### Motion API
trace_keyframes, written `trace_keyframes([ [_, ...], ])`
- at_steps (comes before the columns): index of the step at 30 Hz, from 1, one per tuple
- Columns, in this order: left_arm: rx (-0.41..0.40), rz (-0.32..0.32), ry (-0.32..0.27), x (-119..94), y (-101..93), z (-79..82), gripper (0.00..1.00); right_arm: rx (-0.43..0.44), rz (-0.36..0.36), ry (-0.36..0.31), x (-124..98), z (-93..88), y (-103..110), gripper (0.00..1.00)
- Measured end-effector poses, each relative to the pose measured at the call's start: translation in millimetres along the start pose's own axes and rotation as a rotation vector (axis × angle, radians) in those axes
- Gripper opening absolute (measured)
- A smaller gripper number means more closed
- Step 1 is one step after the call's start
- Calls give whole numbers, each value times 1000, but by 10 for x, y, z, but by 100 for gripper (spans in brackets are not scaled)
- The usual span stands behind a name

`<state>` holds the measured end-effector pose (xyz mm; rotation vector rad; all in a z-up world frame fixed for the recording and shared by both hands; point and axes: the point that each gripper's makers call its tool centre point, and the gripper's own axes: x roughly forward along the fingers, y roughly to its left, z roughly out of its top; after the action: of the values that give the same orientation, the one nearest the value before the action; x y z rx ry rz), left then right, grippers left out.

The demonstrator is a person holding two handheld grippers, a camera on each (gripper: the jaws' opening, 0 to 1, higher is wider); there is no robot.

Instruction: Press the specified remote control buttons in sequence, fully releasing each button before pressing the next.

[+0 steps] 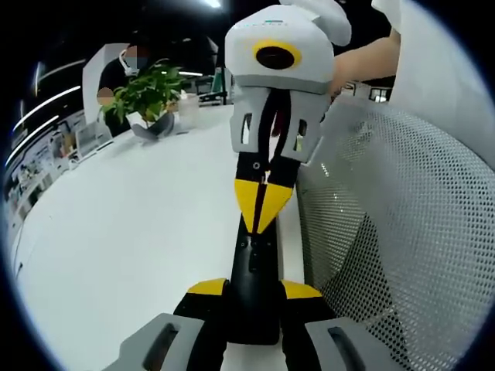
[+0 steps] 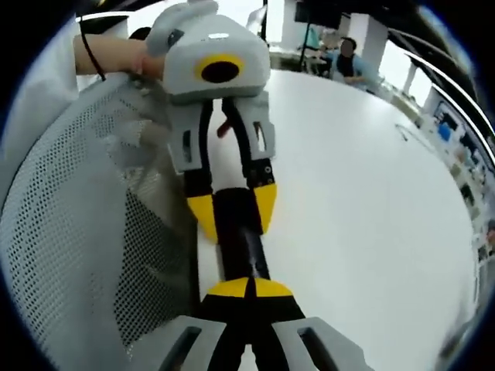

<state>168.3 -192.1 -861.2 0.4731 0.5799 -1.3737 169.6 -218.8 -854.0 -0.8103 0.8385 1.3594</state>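
Observation:
A slim black remote control (image 1: 254, 267) lies lengthwise between my left gripper's (image 1: 255, 290) yellow-tipped jaws, which are shut on its sides just above the white table (image 1: 139, 232). My right gripper (image 1: 263, 202) comes in from the far side with its jaws shut together, tips down on the remote's top face. In the right gripper view the same remote (image 2: 238, 239) runs away from my right gripper (image 2: 249, 287), whose closed yellow tips rest on its near end. My left gripper (image 2: 234, 212) clamps it further along. The buttons are hidden.
A white mesh chair back (image 1: 394, 232) stands close beside the grippers, also seen as the chair back (image 2: 85, 216). A potted plant (image 1: 147, 97) sits at the table's far edge. People sit beyond the table (image 2: 348, 58). A person's forearm (image 1: 371, 58) shows behind the right gripper.

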Motion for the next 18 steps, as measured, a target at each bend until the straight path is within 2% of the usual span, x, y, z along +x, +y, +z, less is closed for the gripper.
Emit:
trace_keyframes([
  [5, 1, -2, -4, 0, 0, 2, 25, 6, 28, 72, 22, 3, -12, 0],
  [9, -1, -1, -1, 0, 0, 2, 25, -74, 35, 165, 27, -15, -6, 0],
  [11, 0, -2, -4, 0, -1, 0, 25, -88, 39, 200, 41, -10, -2, 0],
  [18, 1, -2, 0, 3, -1, 1, 25, -76, 83, 266, 46, -17, -17, 0],
])
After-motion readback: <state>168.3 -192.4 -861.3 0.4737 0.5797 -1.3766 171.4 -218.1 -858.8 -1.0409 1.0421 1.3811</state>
